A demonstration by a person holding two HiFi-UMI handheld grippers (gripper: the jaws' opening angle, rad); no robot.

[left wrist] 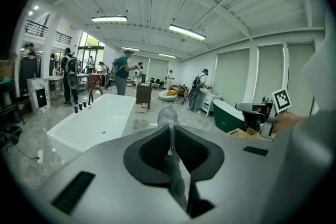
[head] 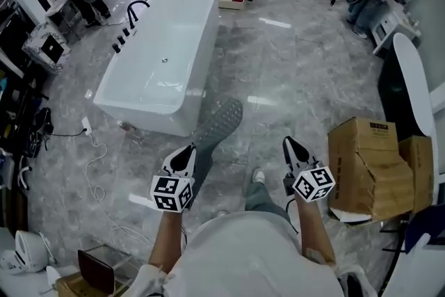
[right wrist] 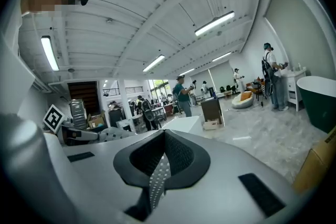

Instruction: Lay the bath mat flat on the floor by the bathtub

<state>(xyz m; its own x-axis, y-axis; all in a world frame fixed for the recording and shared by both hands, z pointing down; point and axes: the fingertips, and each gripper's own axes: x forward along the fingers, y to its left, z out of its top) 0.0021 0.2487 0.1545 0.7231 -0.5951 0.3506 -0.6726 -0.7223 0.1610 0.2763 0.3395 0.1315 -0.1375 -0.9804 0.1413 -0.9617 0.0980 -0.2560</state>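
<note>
The left gripper (head: 185, 151) has its fingers clamped on one end of the grey bath mat (head: 219, 123). In the left gripper view the mat (left wrist: 169, 117) runs edge-on as a thin strip through the slit between the pads. It sticks out past the fingertips, and its rounded far end points toward the white bathtub (head: 167, 31).

In the head view the mat reaches from those fingers toward the bathtub's near corner, and its free end lies just beside that corner, over the grey marble floor (head: 292, 73). Whether that end touches the floor cannot be told. The mat shows as a narrow strip, not spread flat.

The right gripper (head: 293, 147) is on the side of the mat away from the bathtub, and in the head view it is well apart from the mat. Its fingers are together. In the right gripper view a pale dotted strip shows in the slit between the pads (right wrist: 178, 157); whether that is a piece of the mat cannot be made out.

A cardboard box (head: 365, 163) stands beyond the right gripper, farther again from the bathtub
</note>
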